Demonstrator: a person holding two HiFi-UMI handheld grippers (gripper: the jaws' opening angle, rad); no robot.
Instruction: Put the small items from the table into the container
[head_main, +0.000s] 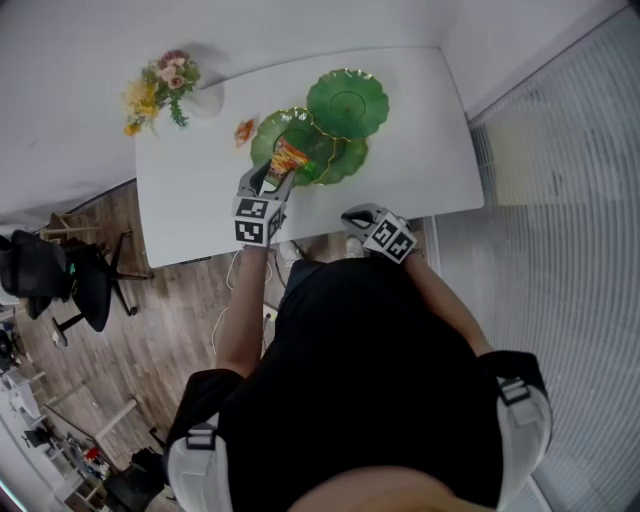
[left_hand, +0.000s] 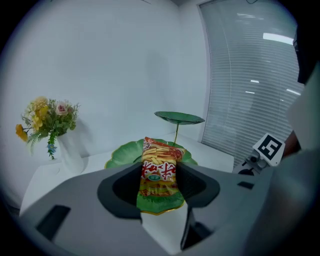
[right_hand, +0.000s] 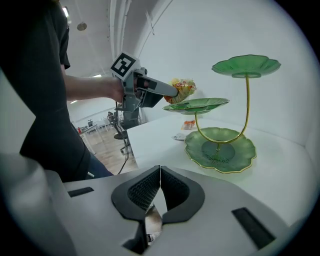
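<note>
A red, yellow and green snack packet (left_hand: 159, 175) is pinched between the pads of my left gripper (left_hand: 159, 181), which is shut on it. In the right gripper view the packet (right_hand: 182, 89) hangs at the near edge of the middle plate (right_hand: 197, 105) of a three-tier green leaf stand, below the top plate (right_hand: 246, 65) and above the bottom plate (right_hand: 220, 147). From the head view, the left gripper (head_main: 283, 172) reaches over the left plate (head_main: 300, 140). My right gripper (right_hand: 159, 187) is shut and empty near the table's front edge (head_main: 352, 213).
A small orange packet (right_hand: 187, 125) and a pale wrapper (right_hand: 179, 136) lie on the white table (head_main: 200, 200) beside the stand. A white vase of flowers (head_main: 160, 88) stands at the far left corner. Chairs (head_main: 60, 280) and wooden floor lie left of the table.
</note>
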